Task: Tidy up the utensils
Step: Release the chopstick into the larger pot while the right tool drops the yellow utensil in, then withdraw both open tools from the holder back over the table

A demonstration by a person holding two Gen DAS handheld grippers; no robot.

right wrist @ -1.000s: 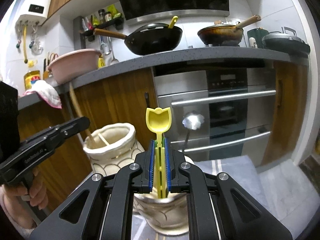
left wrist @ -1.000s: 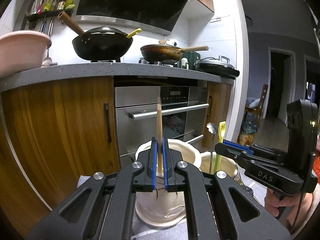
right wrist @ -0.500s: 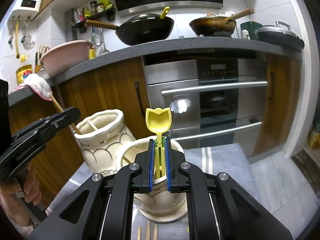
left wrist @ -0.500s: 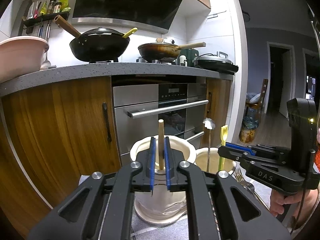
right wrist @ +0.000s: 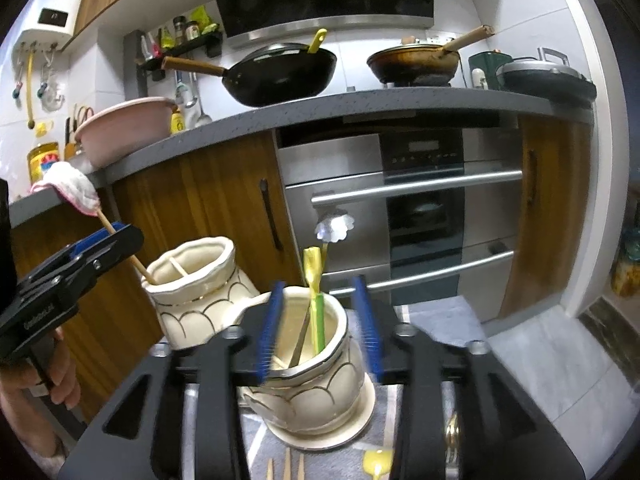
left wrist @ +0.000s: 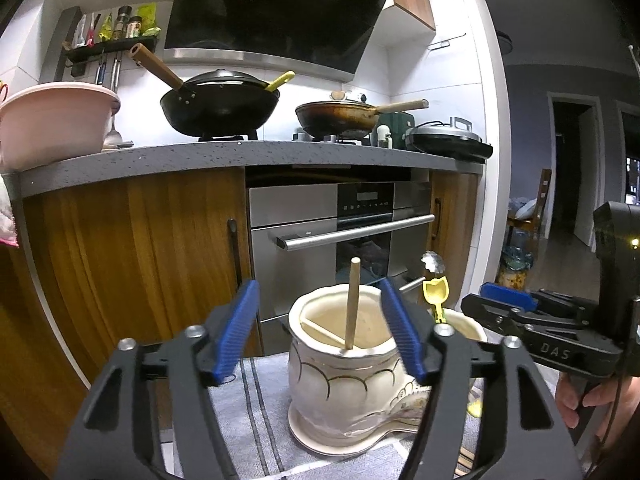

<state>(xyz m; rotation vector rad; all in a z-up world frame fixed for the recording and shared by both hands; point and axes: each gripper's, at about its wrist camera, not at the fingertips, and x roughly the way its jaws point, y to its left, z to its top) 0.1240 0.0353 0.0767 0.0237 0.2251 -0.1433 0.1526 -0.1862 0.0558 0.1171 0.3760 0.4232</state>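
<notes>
While both my tools are spreading their jaws, the two utensils stand free in their pots. My left tool (left wrist: 320,332) is opening wide with nothing pressed between its pads; the chopstick (left wrist: 352,304) it frames leans in the left pot (left wrist: 340,376), its end resting inside against the divider. My right tool (right wrist: 320,328) is opening too, a little less wide, and the yellow spoon (right wrist: 314,292) stands loose in the right pot (right wrist: 316,380) beside a metal spoon (right wrist: 334,228) with a flower-shaped bowl. Both pots sit side by side on a grey cloth (right wrist: 440,320) on the surface.

What could go wrong, as I judge it: if I pull back while a pad is close to a stem, I may catch it and tip the utensil out, or drag the pot on its saucer. The right tool's pads flank the pot rim closely, so a sideways drift could knock the pot. The chopstick leans steeply enough that a nudge could swing it round. More chopsticks (right wrist: 286,466) and a small yellow utensil (right wrist: 378,460) lie on the cloth under my right tool, and I could sweep them as I withdraw.

Against a second ago: then both tools were clamped tight on their utensils, held upright above the pots. Now both are let go and rest inside.
</notes>
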